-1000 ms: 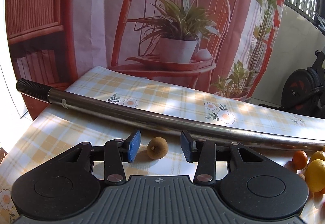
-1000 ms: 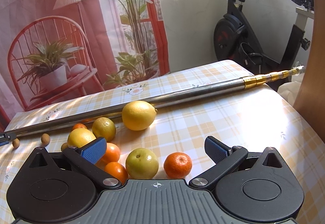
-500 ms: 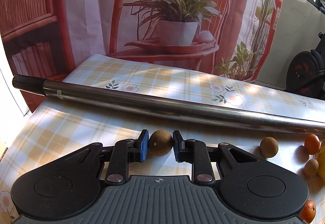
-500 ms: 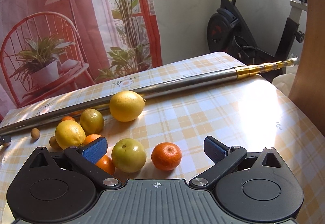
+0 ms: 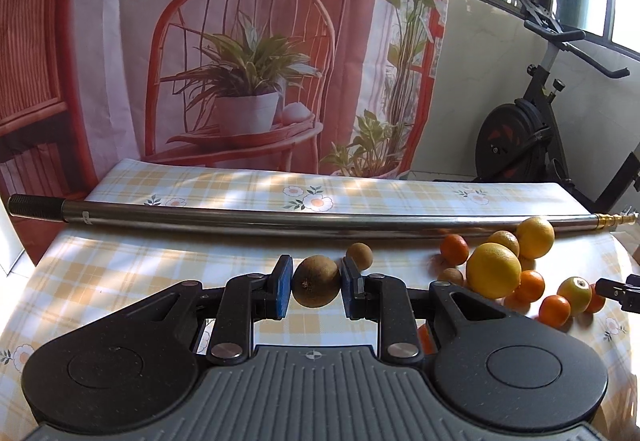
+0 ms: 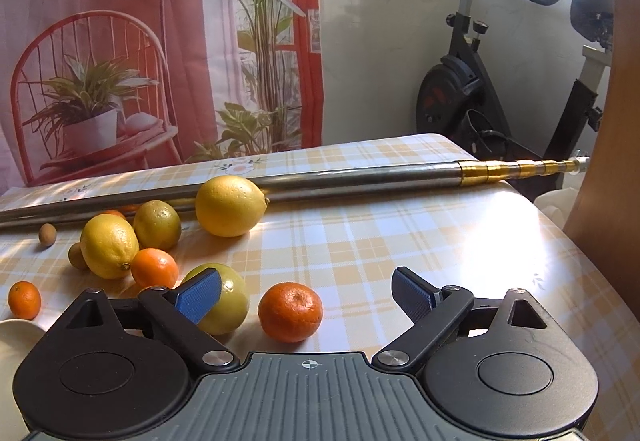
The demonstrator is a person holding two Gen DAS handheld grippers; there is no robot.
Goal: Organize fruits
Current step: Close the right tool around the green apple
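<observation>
Left gripper (image 5: 316, 283) jaws clamp a small round brown fruit (image 5: 316, 281); right gripper (image 6: 306, 291) jaws gape wide, empty, above a checked worktop (image 6: 400, 241).

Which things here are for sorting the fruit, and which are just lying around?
For the job:
- brown fruit held in the left gripper
- lemons
- mandarins
- green apple
- small brown fruits
- right gripper, jaws open

Just lying about:
- metal pole
- exercise bike
- printed curtain
</observation>
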